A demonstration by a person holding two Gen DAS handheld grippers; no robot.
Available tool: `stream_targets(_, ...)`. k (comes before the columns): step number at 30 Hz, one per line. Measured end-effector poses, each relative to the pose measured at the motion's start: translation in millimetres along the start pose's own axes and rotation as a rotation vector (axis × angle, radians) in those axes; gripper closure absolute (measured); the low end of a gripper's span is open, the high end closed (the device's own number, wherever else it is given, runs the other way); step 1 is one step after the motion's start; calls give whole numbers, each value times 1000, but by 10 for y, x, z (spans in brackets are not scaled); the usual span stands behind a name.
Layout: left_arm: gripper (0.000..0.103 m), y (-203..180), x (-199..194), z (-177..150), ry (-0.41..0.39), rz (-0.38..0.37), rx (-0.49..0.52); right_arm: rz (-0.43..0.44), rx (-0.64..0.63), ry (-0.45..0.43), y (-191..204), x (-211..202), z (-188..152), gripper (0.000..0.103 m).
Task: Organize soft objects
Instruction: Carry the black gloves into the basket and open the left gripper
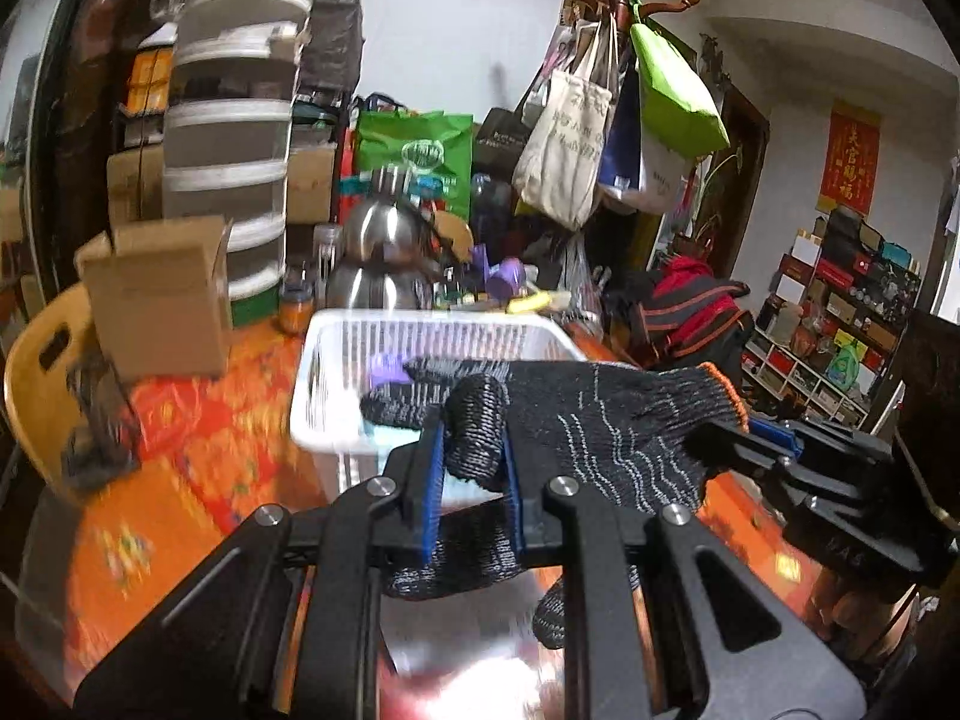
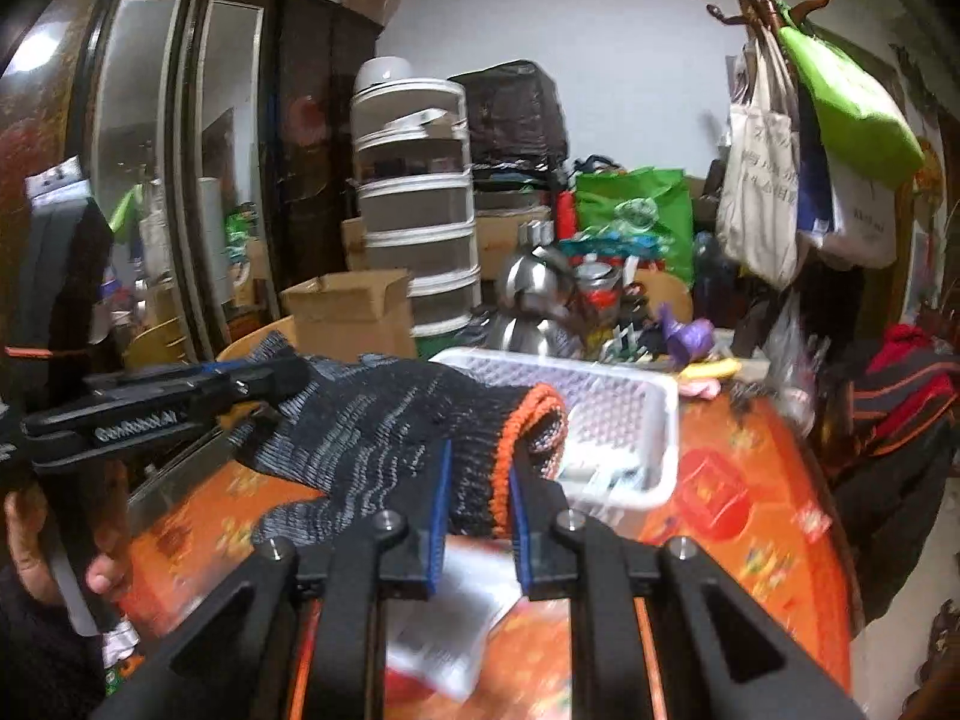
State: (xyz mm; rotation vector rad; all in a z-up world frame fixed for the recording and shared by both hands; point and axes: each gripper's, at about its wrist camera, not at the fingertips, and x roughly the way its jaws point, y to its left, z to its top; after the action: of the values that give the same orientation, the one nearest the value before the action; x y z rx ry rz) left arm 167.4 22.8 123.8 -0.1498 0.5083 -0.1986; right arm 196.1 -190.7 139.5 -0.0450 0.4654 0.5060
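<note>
On the left of the left wrist view, a brown cardboard box (image 1: 159,294) stands on the bench (image 1: 198,438), which has an orange and red cloth on it. Behind the box is a tall round rack (image 1: 231,144) with white rings, then two shiny metal kettles (image 1: 384,258). In the middle sits a white basket (image 1: 432,336) with slats, and something purple shows inside it, but it is too blurry to name. The black knit glove (image 1: 576,420) with an orange cuff hangs in the air in front of the basket, held up between the two tools. The left gripper (image 1: 474,450) pinches a folded finger part of the glove between its blue fingers (image 1: 433,480). More to the right, a coat stand (image 1: 618,6) holds cloth bags and a bright green bag (image 1: 672,84); the print on the beige bag is too small to read. A red wall hanging (image 1: 849,156) with gold signs is at the far right, above shelves of boxes. In the right wrist view, the left tool comes in from the left with white letters like "GenRobot.AI" on it, and a hand (image 2: 60,540) holds it. The right gripper (image 2: 477,498) pinches the glove's orange cuff (image 2: 522,420). White paper (image 2: 456,618) under it is a blur.
</note>
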Motion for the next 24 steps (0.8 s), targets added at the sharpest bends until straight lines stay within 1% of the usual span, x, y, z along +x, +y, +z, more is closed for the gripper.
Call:
stream_targets(3,88,-11,188,436,-7,14,18,-45,5,27,-142,282,277,87)
stream_targets(5,88,7,384,708,20,18,8,-74,-2,41,-217,501,432,87)
stream_targets(6,88,3,495,828,28,35,17,-90,-10,52,-251,619,492,87)
stream_targets(8,88,17,744,1027,48,64,18,-94,-2,84,-365,870,573,87)
stream_targets(11,88,35,1183,1245,88,116,36,-112,-17,133,-508,1269,582,87)
stream_targets(15,88,137,1747,1294,157,157,26,-119,5,189,-681,1697,468,87)
stream_targets(17,88,190,2001,1236,177,172,17,-107,34,206,-744,1841,367,87)
stream_targets(18,88,209,2133,1207,184,191,18,-102,46,218,-768,1908,309,87)
stream_targets(20,88,254,2309,1086,198,209,18,-110,34,235,-769,2012,219,87)
stream_targets(24,87,333,2525,945,231,215,5,-114,16,269,-756,2167,69,87)
